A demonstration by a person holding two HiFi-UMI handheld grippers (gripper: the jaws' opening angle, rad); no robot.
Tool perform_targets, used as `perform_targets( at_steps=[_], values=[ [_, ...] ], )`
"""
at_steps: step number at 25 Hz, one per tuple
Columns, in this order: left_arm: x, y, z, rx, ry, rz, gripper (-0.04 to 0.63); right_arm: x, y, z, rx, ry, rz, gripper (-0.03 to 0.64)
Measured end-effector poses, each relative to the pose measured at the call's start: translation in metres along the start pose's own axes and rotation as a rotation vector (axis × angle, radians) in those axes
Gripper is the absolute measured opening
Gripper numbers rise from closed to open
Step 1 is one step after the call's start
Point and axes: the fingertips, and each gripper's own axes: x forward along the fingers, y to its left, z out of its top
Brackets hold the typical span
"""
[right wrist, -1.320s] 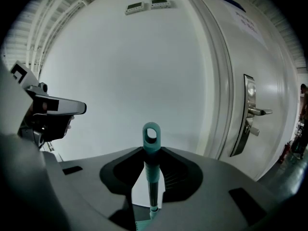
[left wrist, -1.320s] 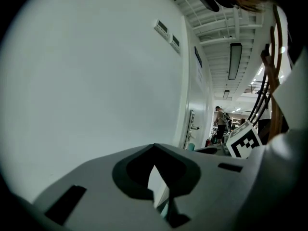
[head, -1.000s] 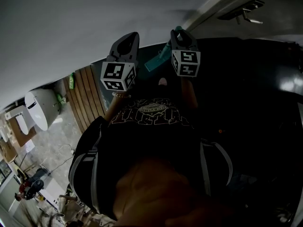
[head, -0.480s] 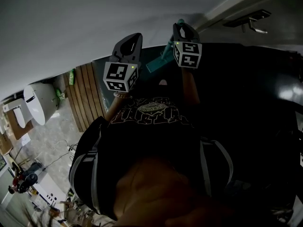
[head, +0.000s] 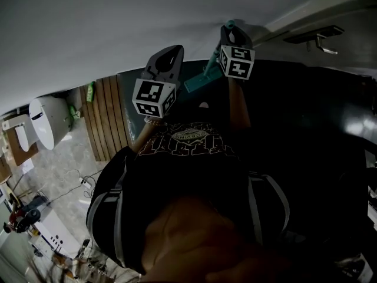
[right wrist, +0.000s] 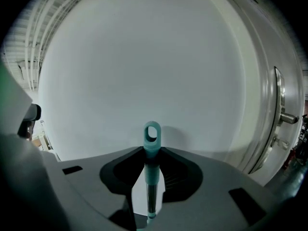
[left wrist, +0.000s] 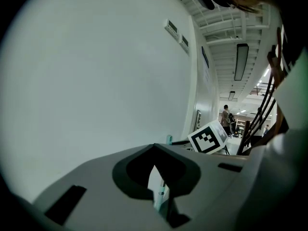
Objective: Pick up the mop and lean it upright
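My right gripper (right wrist: 152, 177) is clamped on the mop (right wrist: 152, 143) near the top of its handle, with the teal hanging loop poking out just past the jaws. Just beside it my left gripper (left wrist: 155, 170) has its jaws apart, not touching the thin pole that shows through their gap. The mop's teal head (head: 195, 82) hangs between the 2 grippers. Beyond them is the white wall (head: 118, 28), and a door handle (right wrist: 285, 117) sits off to the right.
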Motion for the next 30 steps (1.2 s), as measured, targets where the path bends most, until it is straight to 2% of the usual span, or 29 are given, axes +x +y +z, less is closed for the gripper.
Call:
perform_targets(
  at_steps=[11, 21, 30],
  values=[
    [-0.007, 0.013, 0.006, -0.004, -0.011, 0.012, 0.038, 0.009, 0.006, 0.005, -0.008, 0.008, -0.017, 0.114],
    [-0.001, 0.000, 0.010, 0.000, -0.013, -0.045, 0.038, -0.008, 0.009, 0.016, 0.007, -0.035, 0.014, 0.128],
    [0.007, -0.017, 0.012, 0.006, -0.019, -0.105, 0.038, -0.048, 0.007, 0.019, 0.015, -0.063, -0.001, 0.127]
  ],
)
